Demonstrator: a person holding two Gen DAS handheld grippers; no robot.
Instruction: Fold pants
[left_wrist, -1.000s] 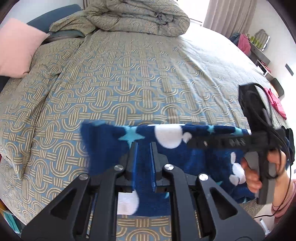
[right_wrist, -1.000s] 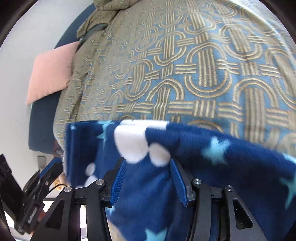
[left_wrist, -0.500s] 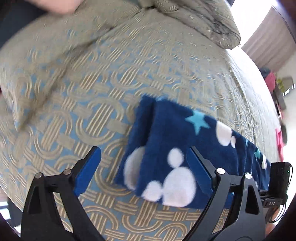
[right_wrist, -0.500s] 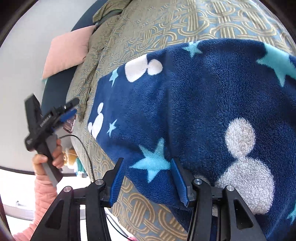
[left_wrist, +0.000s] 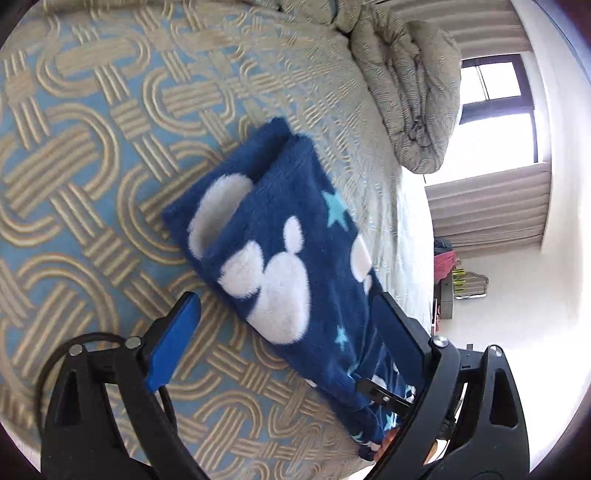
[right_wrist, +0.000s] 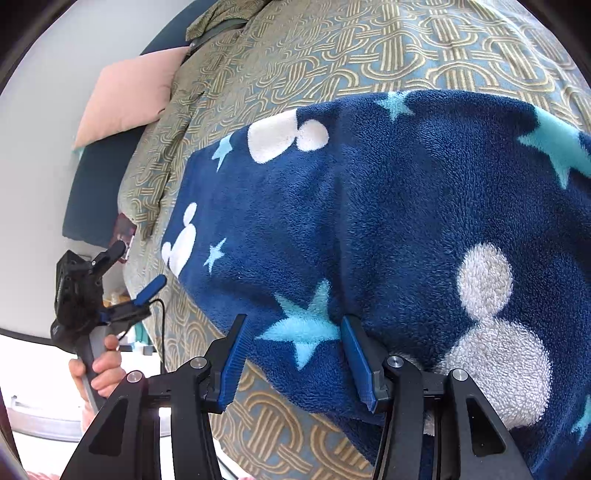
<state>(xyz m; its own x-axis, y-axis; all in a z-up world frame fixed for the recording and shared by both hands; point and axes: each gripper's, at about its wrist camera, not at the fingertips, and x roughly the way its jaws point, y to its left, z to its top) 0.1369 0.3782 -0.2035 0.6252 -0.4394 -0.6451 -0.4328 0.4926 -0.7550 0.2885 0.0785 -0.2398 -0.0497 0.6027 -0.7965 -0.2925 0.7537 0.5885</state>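
The navy fleece pants (left_wrist: 280, 236) with white mouse heads and pale stars lie folded lengthwise on the patterned bedspread (left_wrist: 74, 184). My left gripper (left_wrist: 282, 297) hovers over their near end, jaws wide and closing a little; the fleece runs between the blue pads without touching them. The right wrist view shows that gripper (right_wrist: 138, 264) off the bed's left edge, held by a hand (right_wrist: 103, 373). My right gripper (right_wrist: 294, 321) is shut on a bunched edge of the pants (right_wrist: 406, 206), a pale star between its pads.
A rolled duvet (left_wrist: 406, 92) lies at the bed's far end, near a curtained window (left_wrist: 491, 110). A pink pillow (right_wrist: 129, 92) leans against the dark headboard. The bed's edge runs close under both grippers.
The left gripper let go of the pants, opened wide, rolled and sank toward their end. The pants came down flat onto the bed. The right gripper kept its grip.
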